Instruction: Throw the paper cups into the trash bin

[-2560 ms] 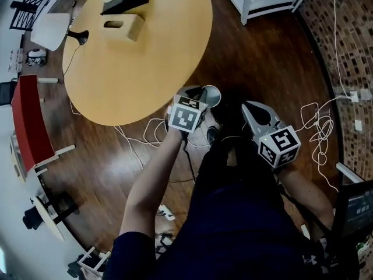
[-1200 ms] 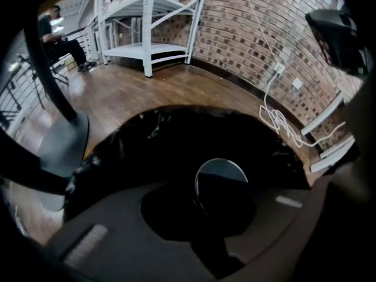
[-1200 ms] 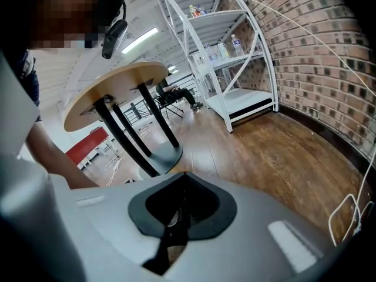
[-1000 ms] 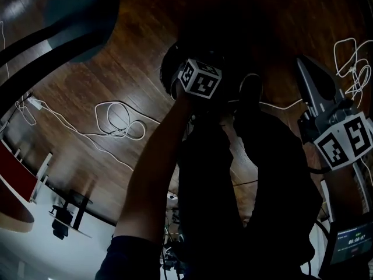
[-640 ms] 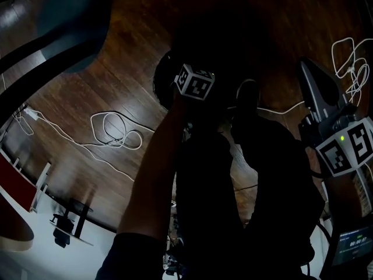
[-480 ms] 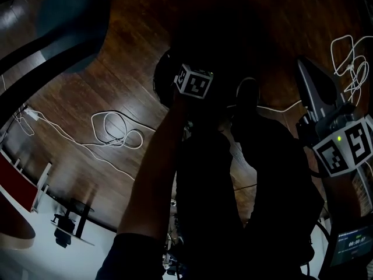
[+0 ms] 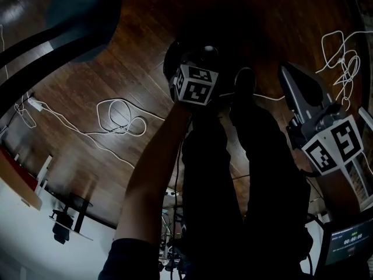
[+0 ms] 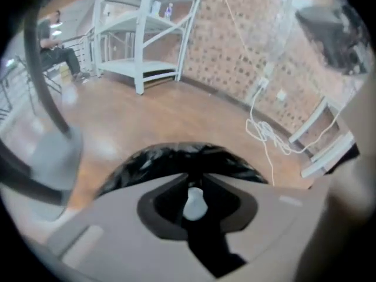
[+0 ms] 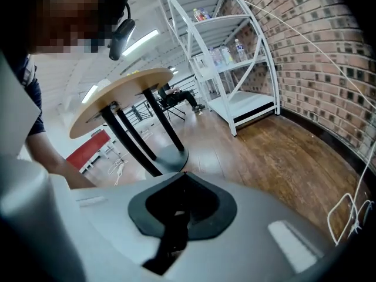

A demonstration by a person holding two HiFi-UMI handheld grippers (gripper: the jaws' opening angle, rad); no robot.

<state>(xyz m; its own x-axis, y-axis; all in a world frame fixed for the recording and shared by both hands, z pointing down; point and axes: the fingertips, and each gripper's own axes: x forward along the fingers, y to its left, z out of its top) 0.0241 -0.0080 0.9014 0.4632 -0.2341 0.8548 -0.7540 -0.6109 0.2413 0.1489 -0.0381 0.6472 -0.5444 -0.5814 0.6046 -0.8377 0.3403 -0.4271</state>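
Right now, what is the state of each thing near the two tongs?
Left tongs: slightly apart, have just been closing, grip nothing.
Right tongs: shut, empty.
Round black-bagged trash bin: upright, open-topped, below the left tongs.
Small white paper cup, likely: loose in the bin, seen through the left tongs' gap.
White cable: looped on the wooden floor.

A round trash bin [image 8: 158, 160] with a glossy black liner is observed upright on the wooden floor, at 12 o'clock in the head view. One white paper cup [image 8: 194, 203], blurred, is noted inside it.
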